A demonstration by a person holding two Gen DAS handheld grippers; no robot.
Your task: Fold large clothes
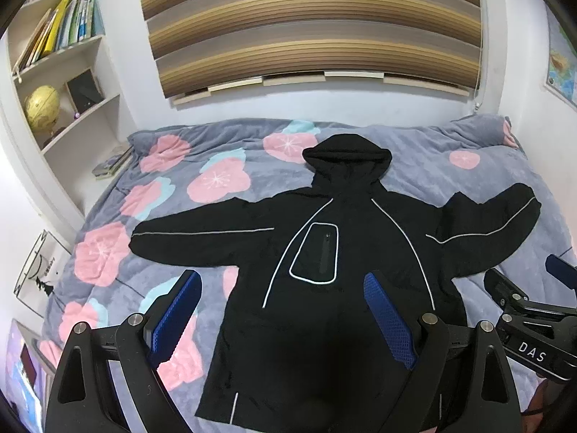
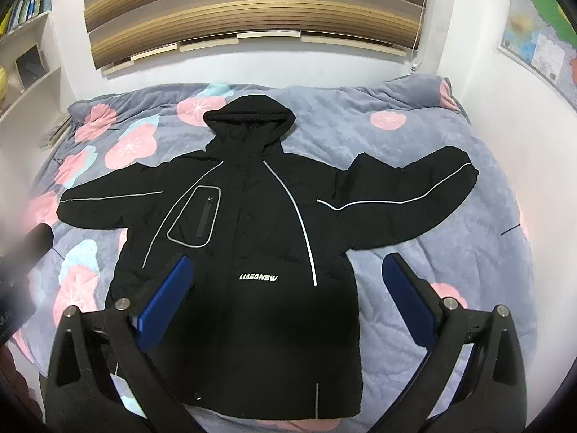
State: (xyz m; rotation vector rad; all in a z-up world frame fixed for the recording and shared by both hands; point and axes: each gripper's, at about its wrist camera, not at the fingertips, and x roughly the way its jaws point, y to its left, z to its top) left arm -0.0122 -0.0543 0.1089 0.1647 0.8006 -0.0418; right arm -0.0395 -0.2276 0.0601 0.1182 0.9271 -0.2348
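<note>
Two hand-held grippers hovered, left hand-held gripper (image 1: 283, 310) and right hand-held gripper (image 2: 288, 288) both spread wide, empty. Jacket (image 2: 252, 234) lay flat, face up on the bed (image 2: 450, 144), sleeves out. Folding looked unstarted; next move probably called for pinching a sleeve (image 2: 414, 195). Chest print read "LIAEANEW".

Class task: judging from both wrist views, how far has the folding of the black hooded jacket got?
Done: the black hooded jacket lies spread flat, front up, on the floral quilt. In hand: nothing; the left gripper and right gripper hover open above its body. Left: both sleeves and the hood are still unfolded.
</note>
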